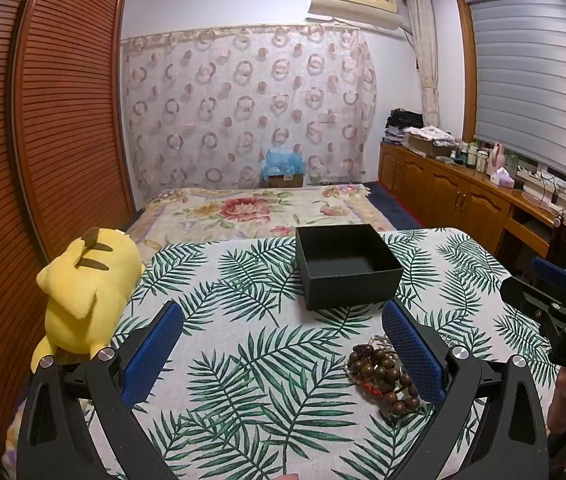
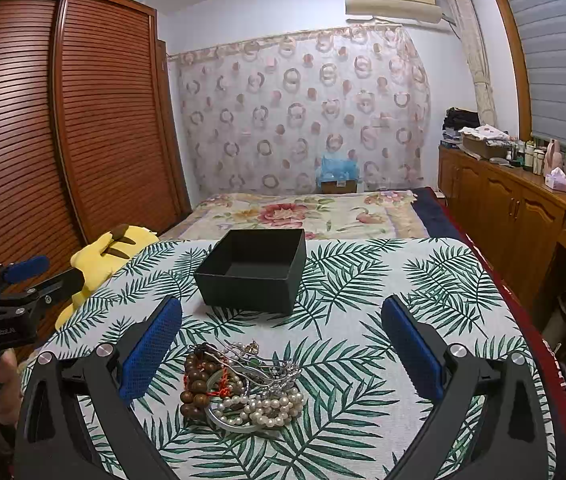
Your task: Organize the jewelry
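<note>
While both claws gape, one box [image 2: 253, 270] waits.

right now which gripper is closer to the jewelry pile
Right. The right gripper has the jewelry pile between its open jaws; the left gripper sits left of it, beads by its right jaw.

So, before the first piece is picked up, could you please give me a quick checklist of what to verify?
1. Black box open and empty: ok.
2. Jewelry pile lies between the right hand-held gripper fingers: ok.
3. Right jaws open wide enough: ok.
4. Left hand-held gripper open, holding nothing: ok.
5. Pieces separated for a single pick: not ok; wooden beads, pearls and a silver bangle are tangled.
6. Path from the pile to the box unobstructed: ok.
</note>
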`<state>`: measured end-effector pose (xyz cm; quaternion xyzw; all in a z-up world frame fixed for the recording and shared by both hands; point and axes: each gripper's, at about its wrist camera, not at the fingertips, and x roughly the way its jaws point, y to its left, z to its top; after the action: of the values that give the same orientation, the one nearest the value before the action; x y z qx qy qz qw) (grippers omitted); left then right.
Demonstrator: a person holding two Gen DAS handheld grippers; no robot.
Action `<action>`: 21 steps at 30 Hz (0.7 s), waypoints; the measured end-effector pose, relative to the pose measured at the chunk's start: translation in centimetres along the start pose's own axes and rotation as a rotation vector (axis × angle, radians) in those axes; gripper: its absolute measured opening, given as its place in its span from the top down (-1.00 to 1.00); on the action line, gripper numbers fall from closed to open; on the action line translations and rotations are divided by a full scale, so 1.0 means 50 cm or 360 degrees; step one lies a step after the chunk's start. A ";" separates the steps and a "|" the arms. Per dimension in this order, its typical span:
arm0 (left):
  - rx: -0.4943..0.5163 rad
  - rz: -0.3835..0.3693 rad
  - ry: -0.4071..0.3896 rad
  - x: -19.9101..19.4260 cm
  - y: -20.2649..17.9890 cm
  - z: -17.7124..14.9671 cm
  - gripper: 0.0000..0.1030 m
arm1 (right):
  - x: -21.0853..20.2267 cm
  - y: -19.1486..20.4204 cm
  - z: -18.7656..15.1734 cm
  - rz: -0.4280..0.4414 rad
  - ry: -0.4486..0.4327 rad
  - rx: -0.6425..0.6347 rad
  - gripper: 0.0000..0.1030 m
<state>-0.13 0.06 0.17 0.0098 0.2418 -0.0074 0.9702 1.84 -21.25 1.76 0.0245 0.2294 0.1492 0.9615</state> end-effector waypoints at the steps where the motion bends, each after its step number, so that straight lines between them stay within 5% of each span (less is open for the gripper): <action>1: 0.0000 0.0000 0.0000 0.000 0.000 0.000 -0.88 | 0.000 -0.001 0.000 0.0000 -0.0001 0.0002 -0.95; 21: 0.0000 -0.0002 -0.0001 -0.003 0.000 0.001 -0.88 | -0.006 0.012 0.001 0.0009 -0.0002 0.0000 -0.95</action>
<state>-0.25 0.05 0.26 0.0097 0.2414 -0.0080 0.9703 1.45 -20.79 2.02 0.0252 0.2286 0.1518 0.9613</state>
